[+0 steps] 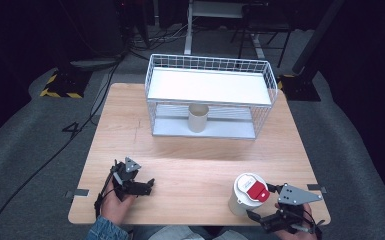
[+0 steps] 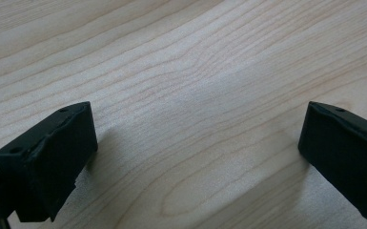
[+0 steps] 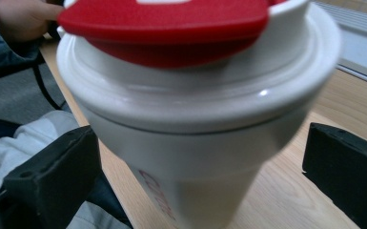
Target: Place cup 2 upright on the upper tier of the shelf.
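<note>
A white paper cup (image 1: 243, 197) with a white lid and a red flap (image 1: 257, 191) stands upright near the table's front right edge. My right gripper (image 1: 263, 203) is open around it from the right. In the right gripper view the cup (image 3: 195, 109) stands between the two black jaws with a gap on each side. My left gripper (image 1: 148, 185) rests open near the front left, over bare wood (image 2: 195, 86), with nothing between its jaws. A beige cup (image 1: 198, 118) stands on the lower level of a white wire rack (image 1: 207, 85).
The wire rack stands at the back middle of the wooden table (image 1: 190, 160) and has a flat white top shelf. A hand and a denim sleeve (image 3: 9, 24) appear behind the cup in the right gripper view. Dark stands and cables lie on the floor beyond.
</note>
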Demonstrator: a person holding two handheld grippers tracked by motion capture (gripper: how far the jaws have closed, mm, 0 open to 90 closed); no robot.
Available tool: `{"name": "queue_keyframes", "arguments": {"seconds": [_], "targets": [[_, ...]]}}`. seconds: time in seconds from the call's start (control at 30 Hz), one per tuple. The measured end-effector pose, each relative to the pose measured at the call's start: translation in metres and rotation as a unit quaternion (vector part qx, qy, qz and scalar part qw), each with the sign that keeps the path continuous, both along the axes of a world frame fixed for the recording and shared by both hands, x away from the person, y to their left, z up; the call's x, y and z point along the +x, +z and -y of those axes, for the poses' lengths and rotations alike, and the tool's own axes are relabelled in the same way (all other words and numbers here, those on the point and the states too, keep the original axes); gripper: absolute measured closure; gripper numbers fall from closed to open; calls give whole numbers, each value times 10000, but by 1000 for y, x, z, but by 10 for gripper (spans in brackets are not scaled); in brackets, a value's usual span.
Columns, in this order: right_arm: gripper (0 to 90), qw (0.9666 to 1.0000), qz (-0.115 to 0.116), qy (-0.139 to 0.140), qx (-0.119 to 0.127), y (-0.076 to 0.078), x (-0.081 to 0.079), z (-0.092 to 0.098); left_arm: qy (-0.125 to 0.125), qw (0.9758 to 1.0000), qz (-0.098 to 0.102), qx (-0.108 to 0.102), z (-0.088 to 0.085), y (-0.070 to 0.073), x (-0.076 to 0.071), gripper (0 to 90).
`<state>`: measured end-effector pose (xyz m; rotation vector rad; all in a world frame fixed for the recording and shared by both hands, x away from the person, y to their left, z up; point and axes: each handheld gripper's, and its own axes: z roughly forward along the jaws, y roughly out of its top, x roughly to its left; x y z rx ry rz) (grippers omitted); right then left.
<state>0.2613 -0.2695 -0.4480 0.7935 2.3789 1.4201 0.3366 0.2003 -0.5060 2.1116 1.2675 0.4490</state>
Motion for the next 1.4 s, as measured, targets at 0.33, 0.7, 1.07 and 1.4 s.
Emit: {"name": "queue_keyframes", "arguments": {"seconds": [0.33, 0.7, 1.07, 1.4], "targets": [[0, 9998, 35, 108, 181, -14, 8, -15, -27, 10000, 2, 52, -1, 0, -3, 0], [0, 9991, 394, 38, 151, -20, 8, -21, 1, 10000, -19, 9, 0, 0, -3, 0], [9, 9984, 338, 62, 448, -23, 8, -22, -13, 10000, -14, 27, -1, 0, -3, 0], [94, 9977, 374, -135, 549, -25, 6, -20, -7, 10000, -18, 16, -1, 0, -3, 0]]}}
